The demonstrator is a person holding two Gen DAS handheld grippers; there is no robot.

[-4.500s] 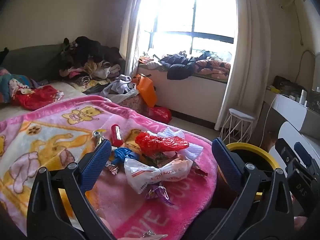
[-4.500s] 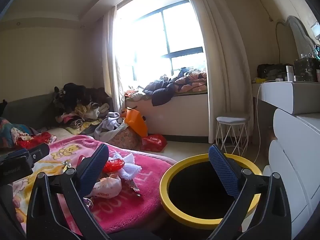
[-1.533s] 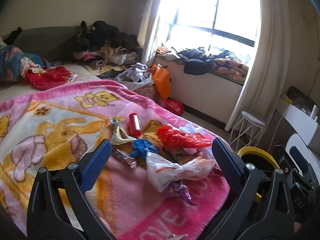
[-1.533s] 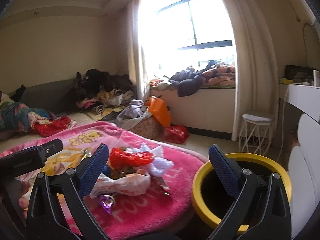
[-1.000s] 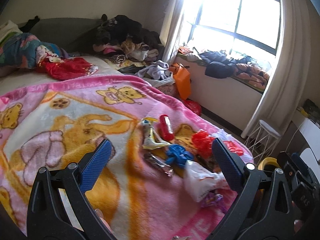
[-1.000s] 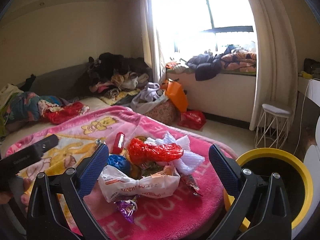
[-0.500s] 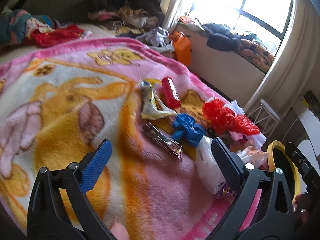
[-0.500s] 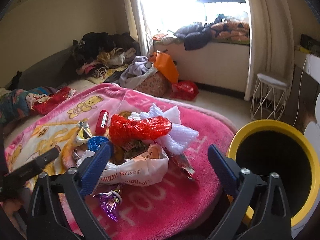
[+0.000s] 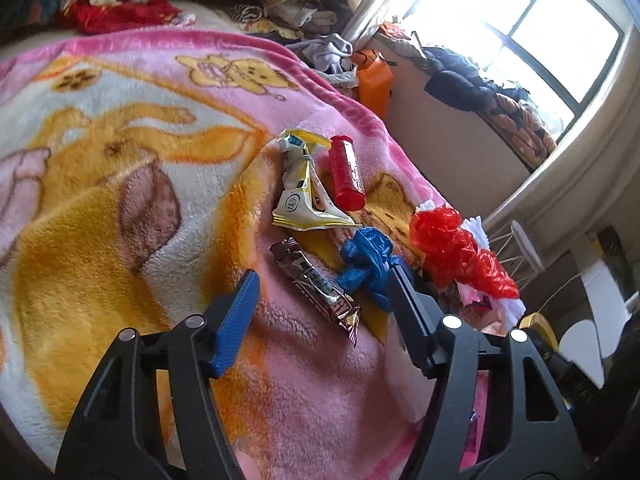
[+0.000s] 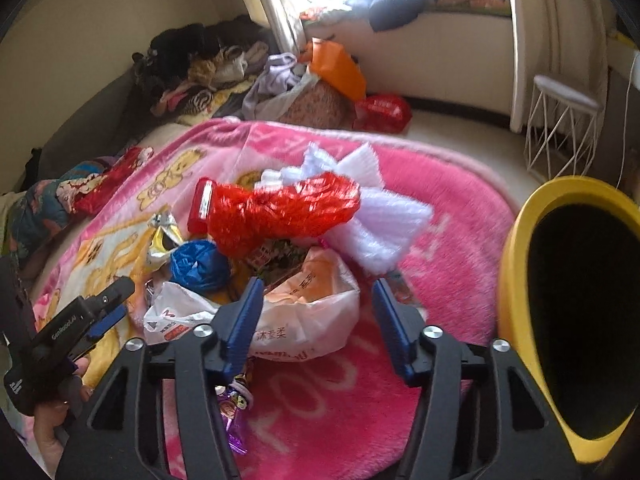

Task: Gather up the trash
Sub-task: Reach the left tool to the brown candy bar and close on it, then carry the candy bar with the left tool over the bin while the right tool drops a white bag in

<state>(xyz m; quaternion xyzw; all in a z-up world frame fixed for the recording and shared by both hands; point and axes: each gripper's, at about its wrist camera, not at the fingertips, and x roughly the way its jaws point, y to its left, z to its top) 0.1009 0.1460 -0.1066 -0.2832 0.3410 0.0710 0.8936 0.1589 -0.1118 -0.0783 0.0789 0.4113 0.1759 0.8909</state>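
So the left gripper (image 9: 324, 280) had its jaws closing, still apart, with the brown candy-bar wrapper (image 9: 316, 284) lying between them on the blanket (image 9: 120, 200); pads weren't pressing on it. Just past its right jaw sat a crumpled blue bag (image 9: 368, 264), and further out a yellow snack pouch (image 9: 300, 196) beside a red tube (image 9: 346, 172).

The right gripper (image 10: 318, 294) was closing its jaws too, around the white plastic bag (image 10: 312, 320), which bulged up between them. Couldn't tell whether the pads actually touched it yet. Behind that bag was a red crinkly bag (image 10: 284, 208) on top of some white foam wrap (image 10: 372, 220), and a purple wrapper (image 10: 236, 412) lay under the left jaw. The yellow bin (image 10: 516, 272) stood off the bed's edge on the right.
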